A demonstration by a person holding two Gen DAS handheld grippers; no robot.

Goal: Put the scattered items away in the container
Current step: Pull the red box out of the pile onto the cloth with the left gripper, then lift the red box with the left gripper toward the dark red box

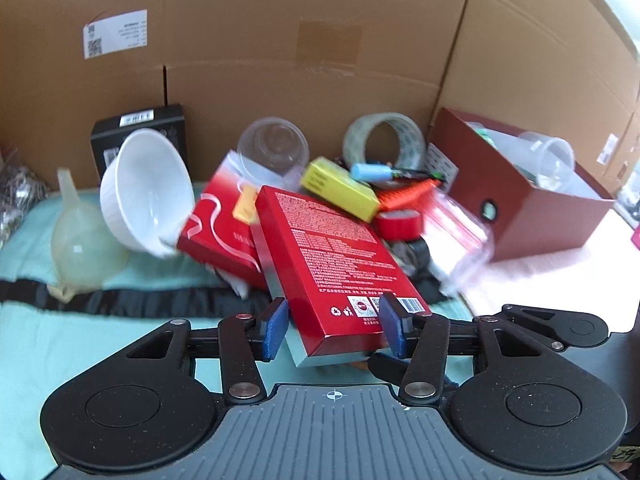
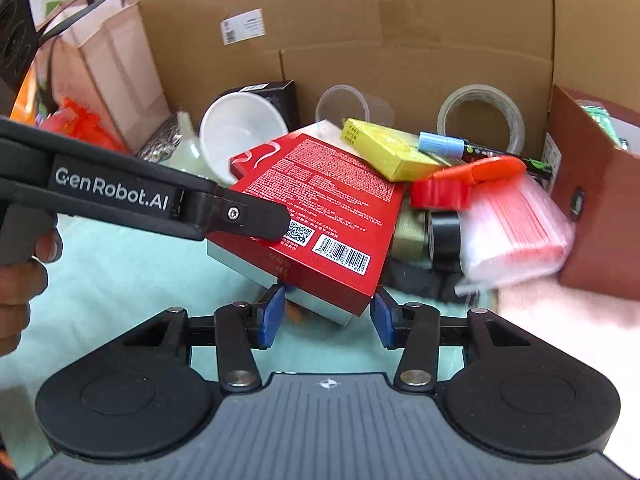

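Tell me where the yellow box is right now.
In both wrist views the yellow box lies tilted near the back of the pile, right of centre, its near end resting on the red box, with the blue-capped marker just to its right.

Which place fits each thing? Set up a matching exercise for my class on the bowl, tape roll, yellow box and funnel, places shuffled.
Things:
1. bowl
2. tape roll
3. yellow box
4. funnel

Places:
A. upright by the cardboard wall
B. leftmost, on the green cloth
C. tipped on its side before the black box
D. atop the pile, by the blue-capped pen

Pairs: 1-C, 2-A, 3-D, 4-B
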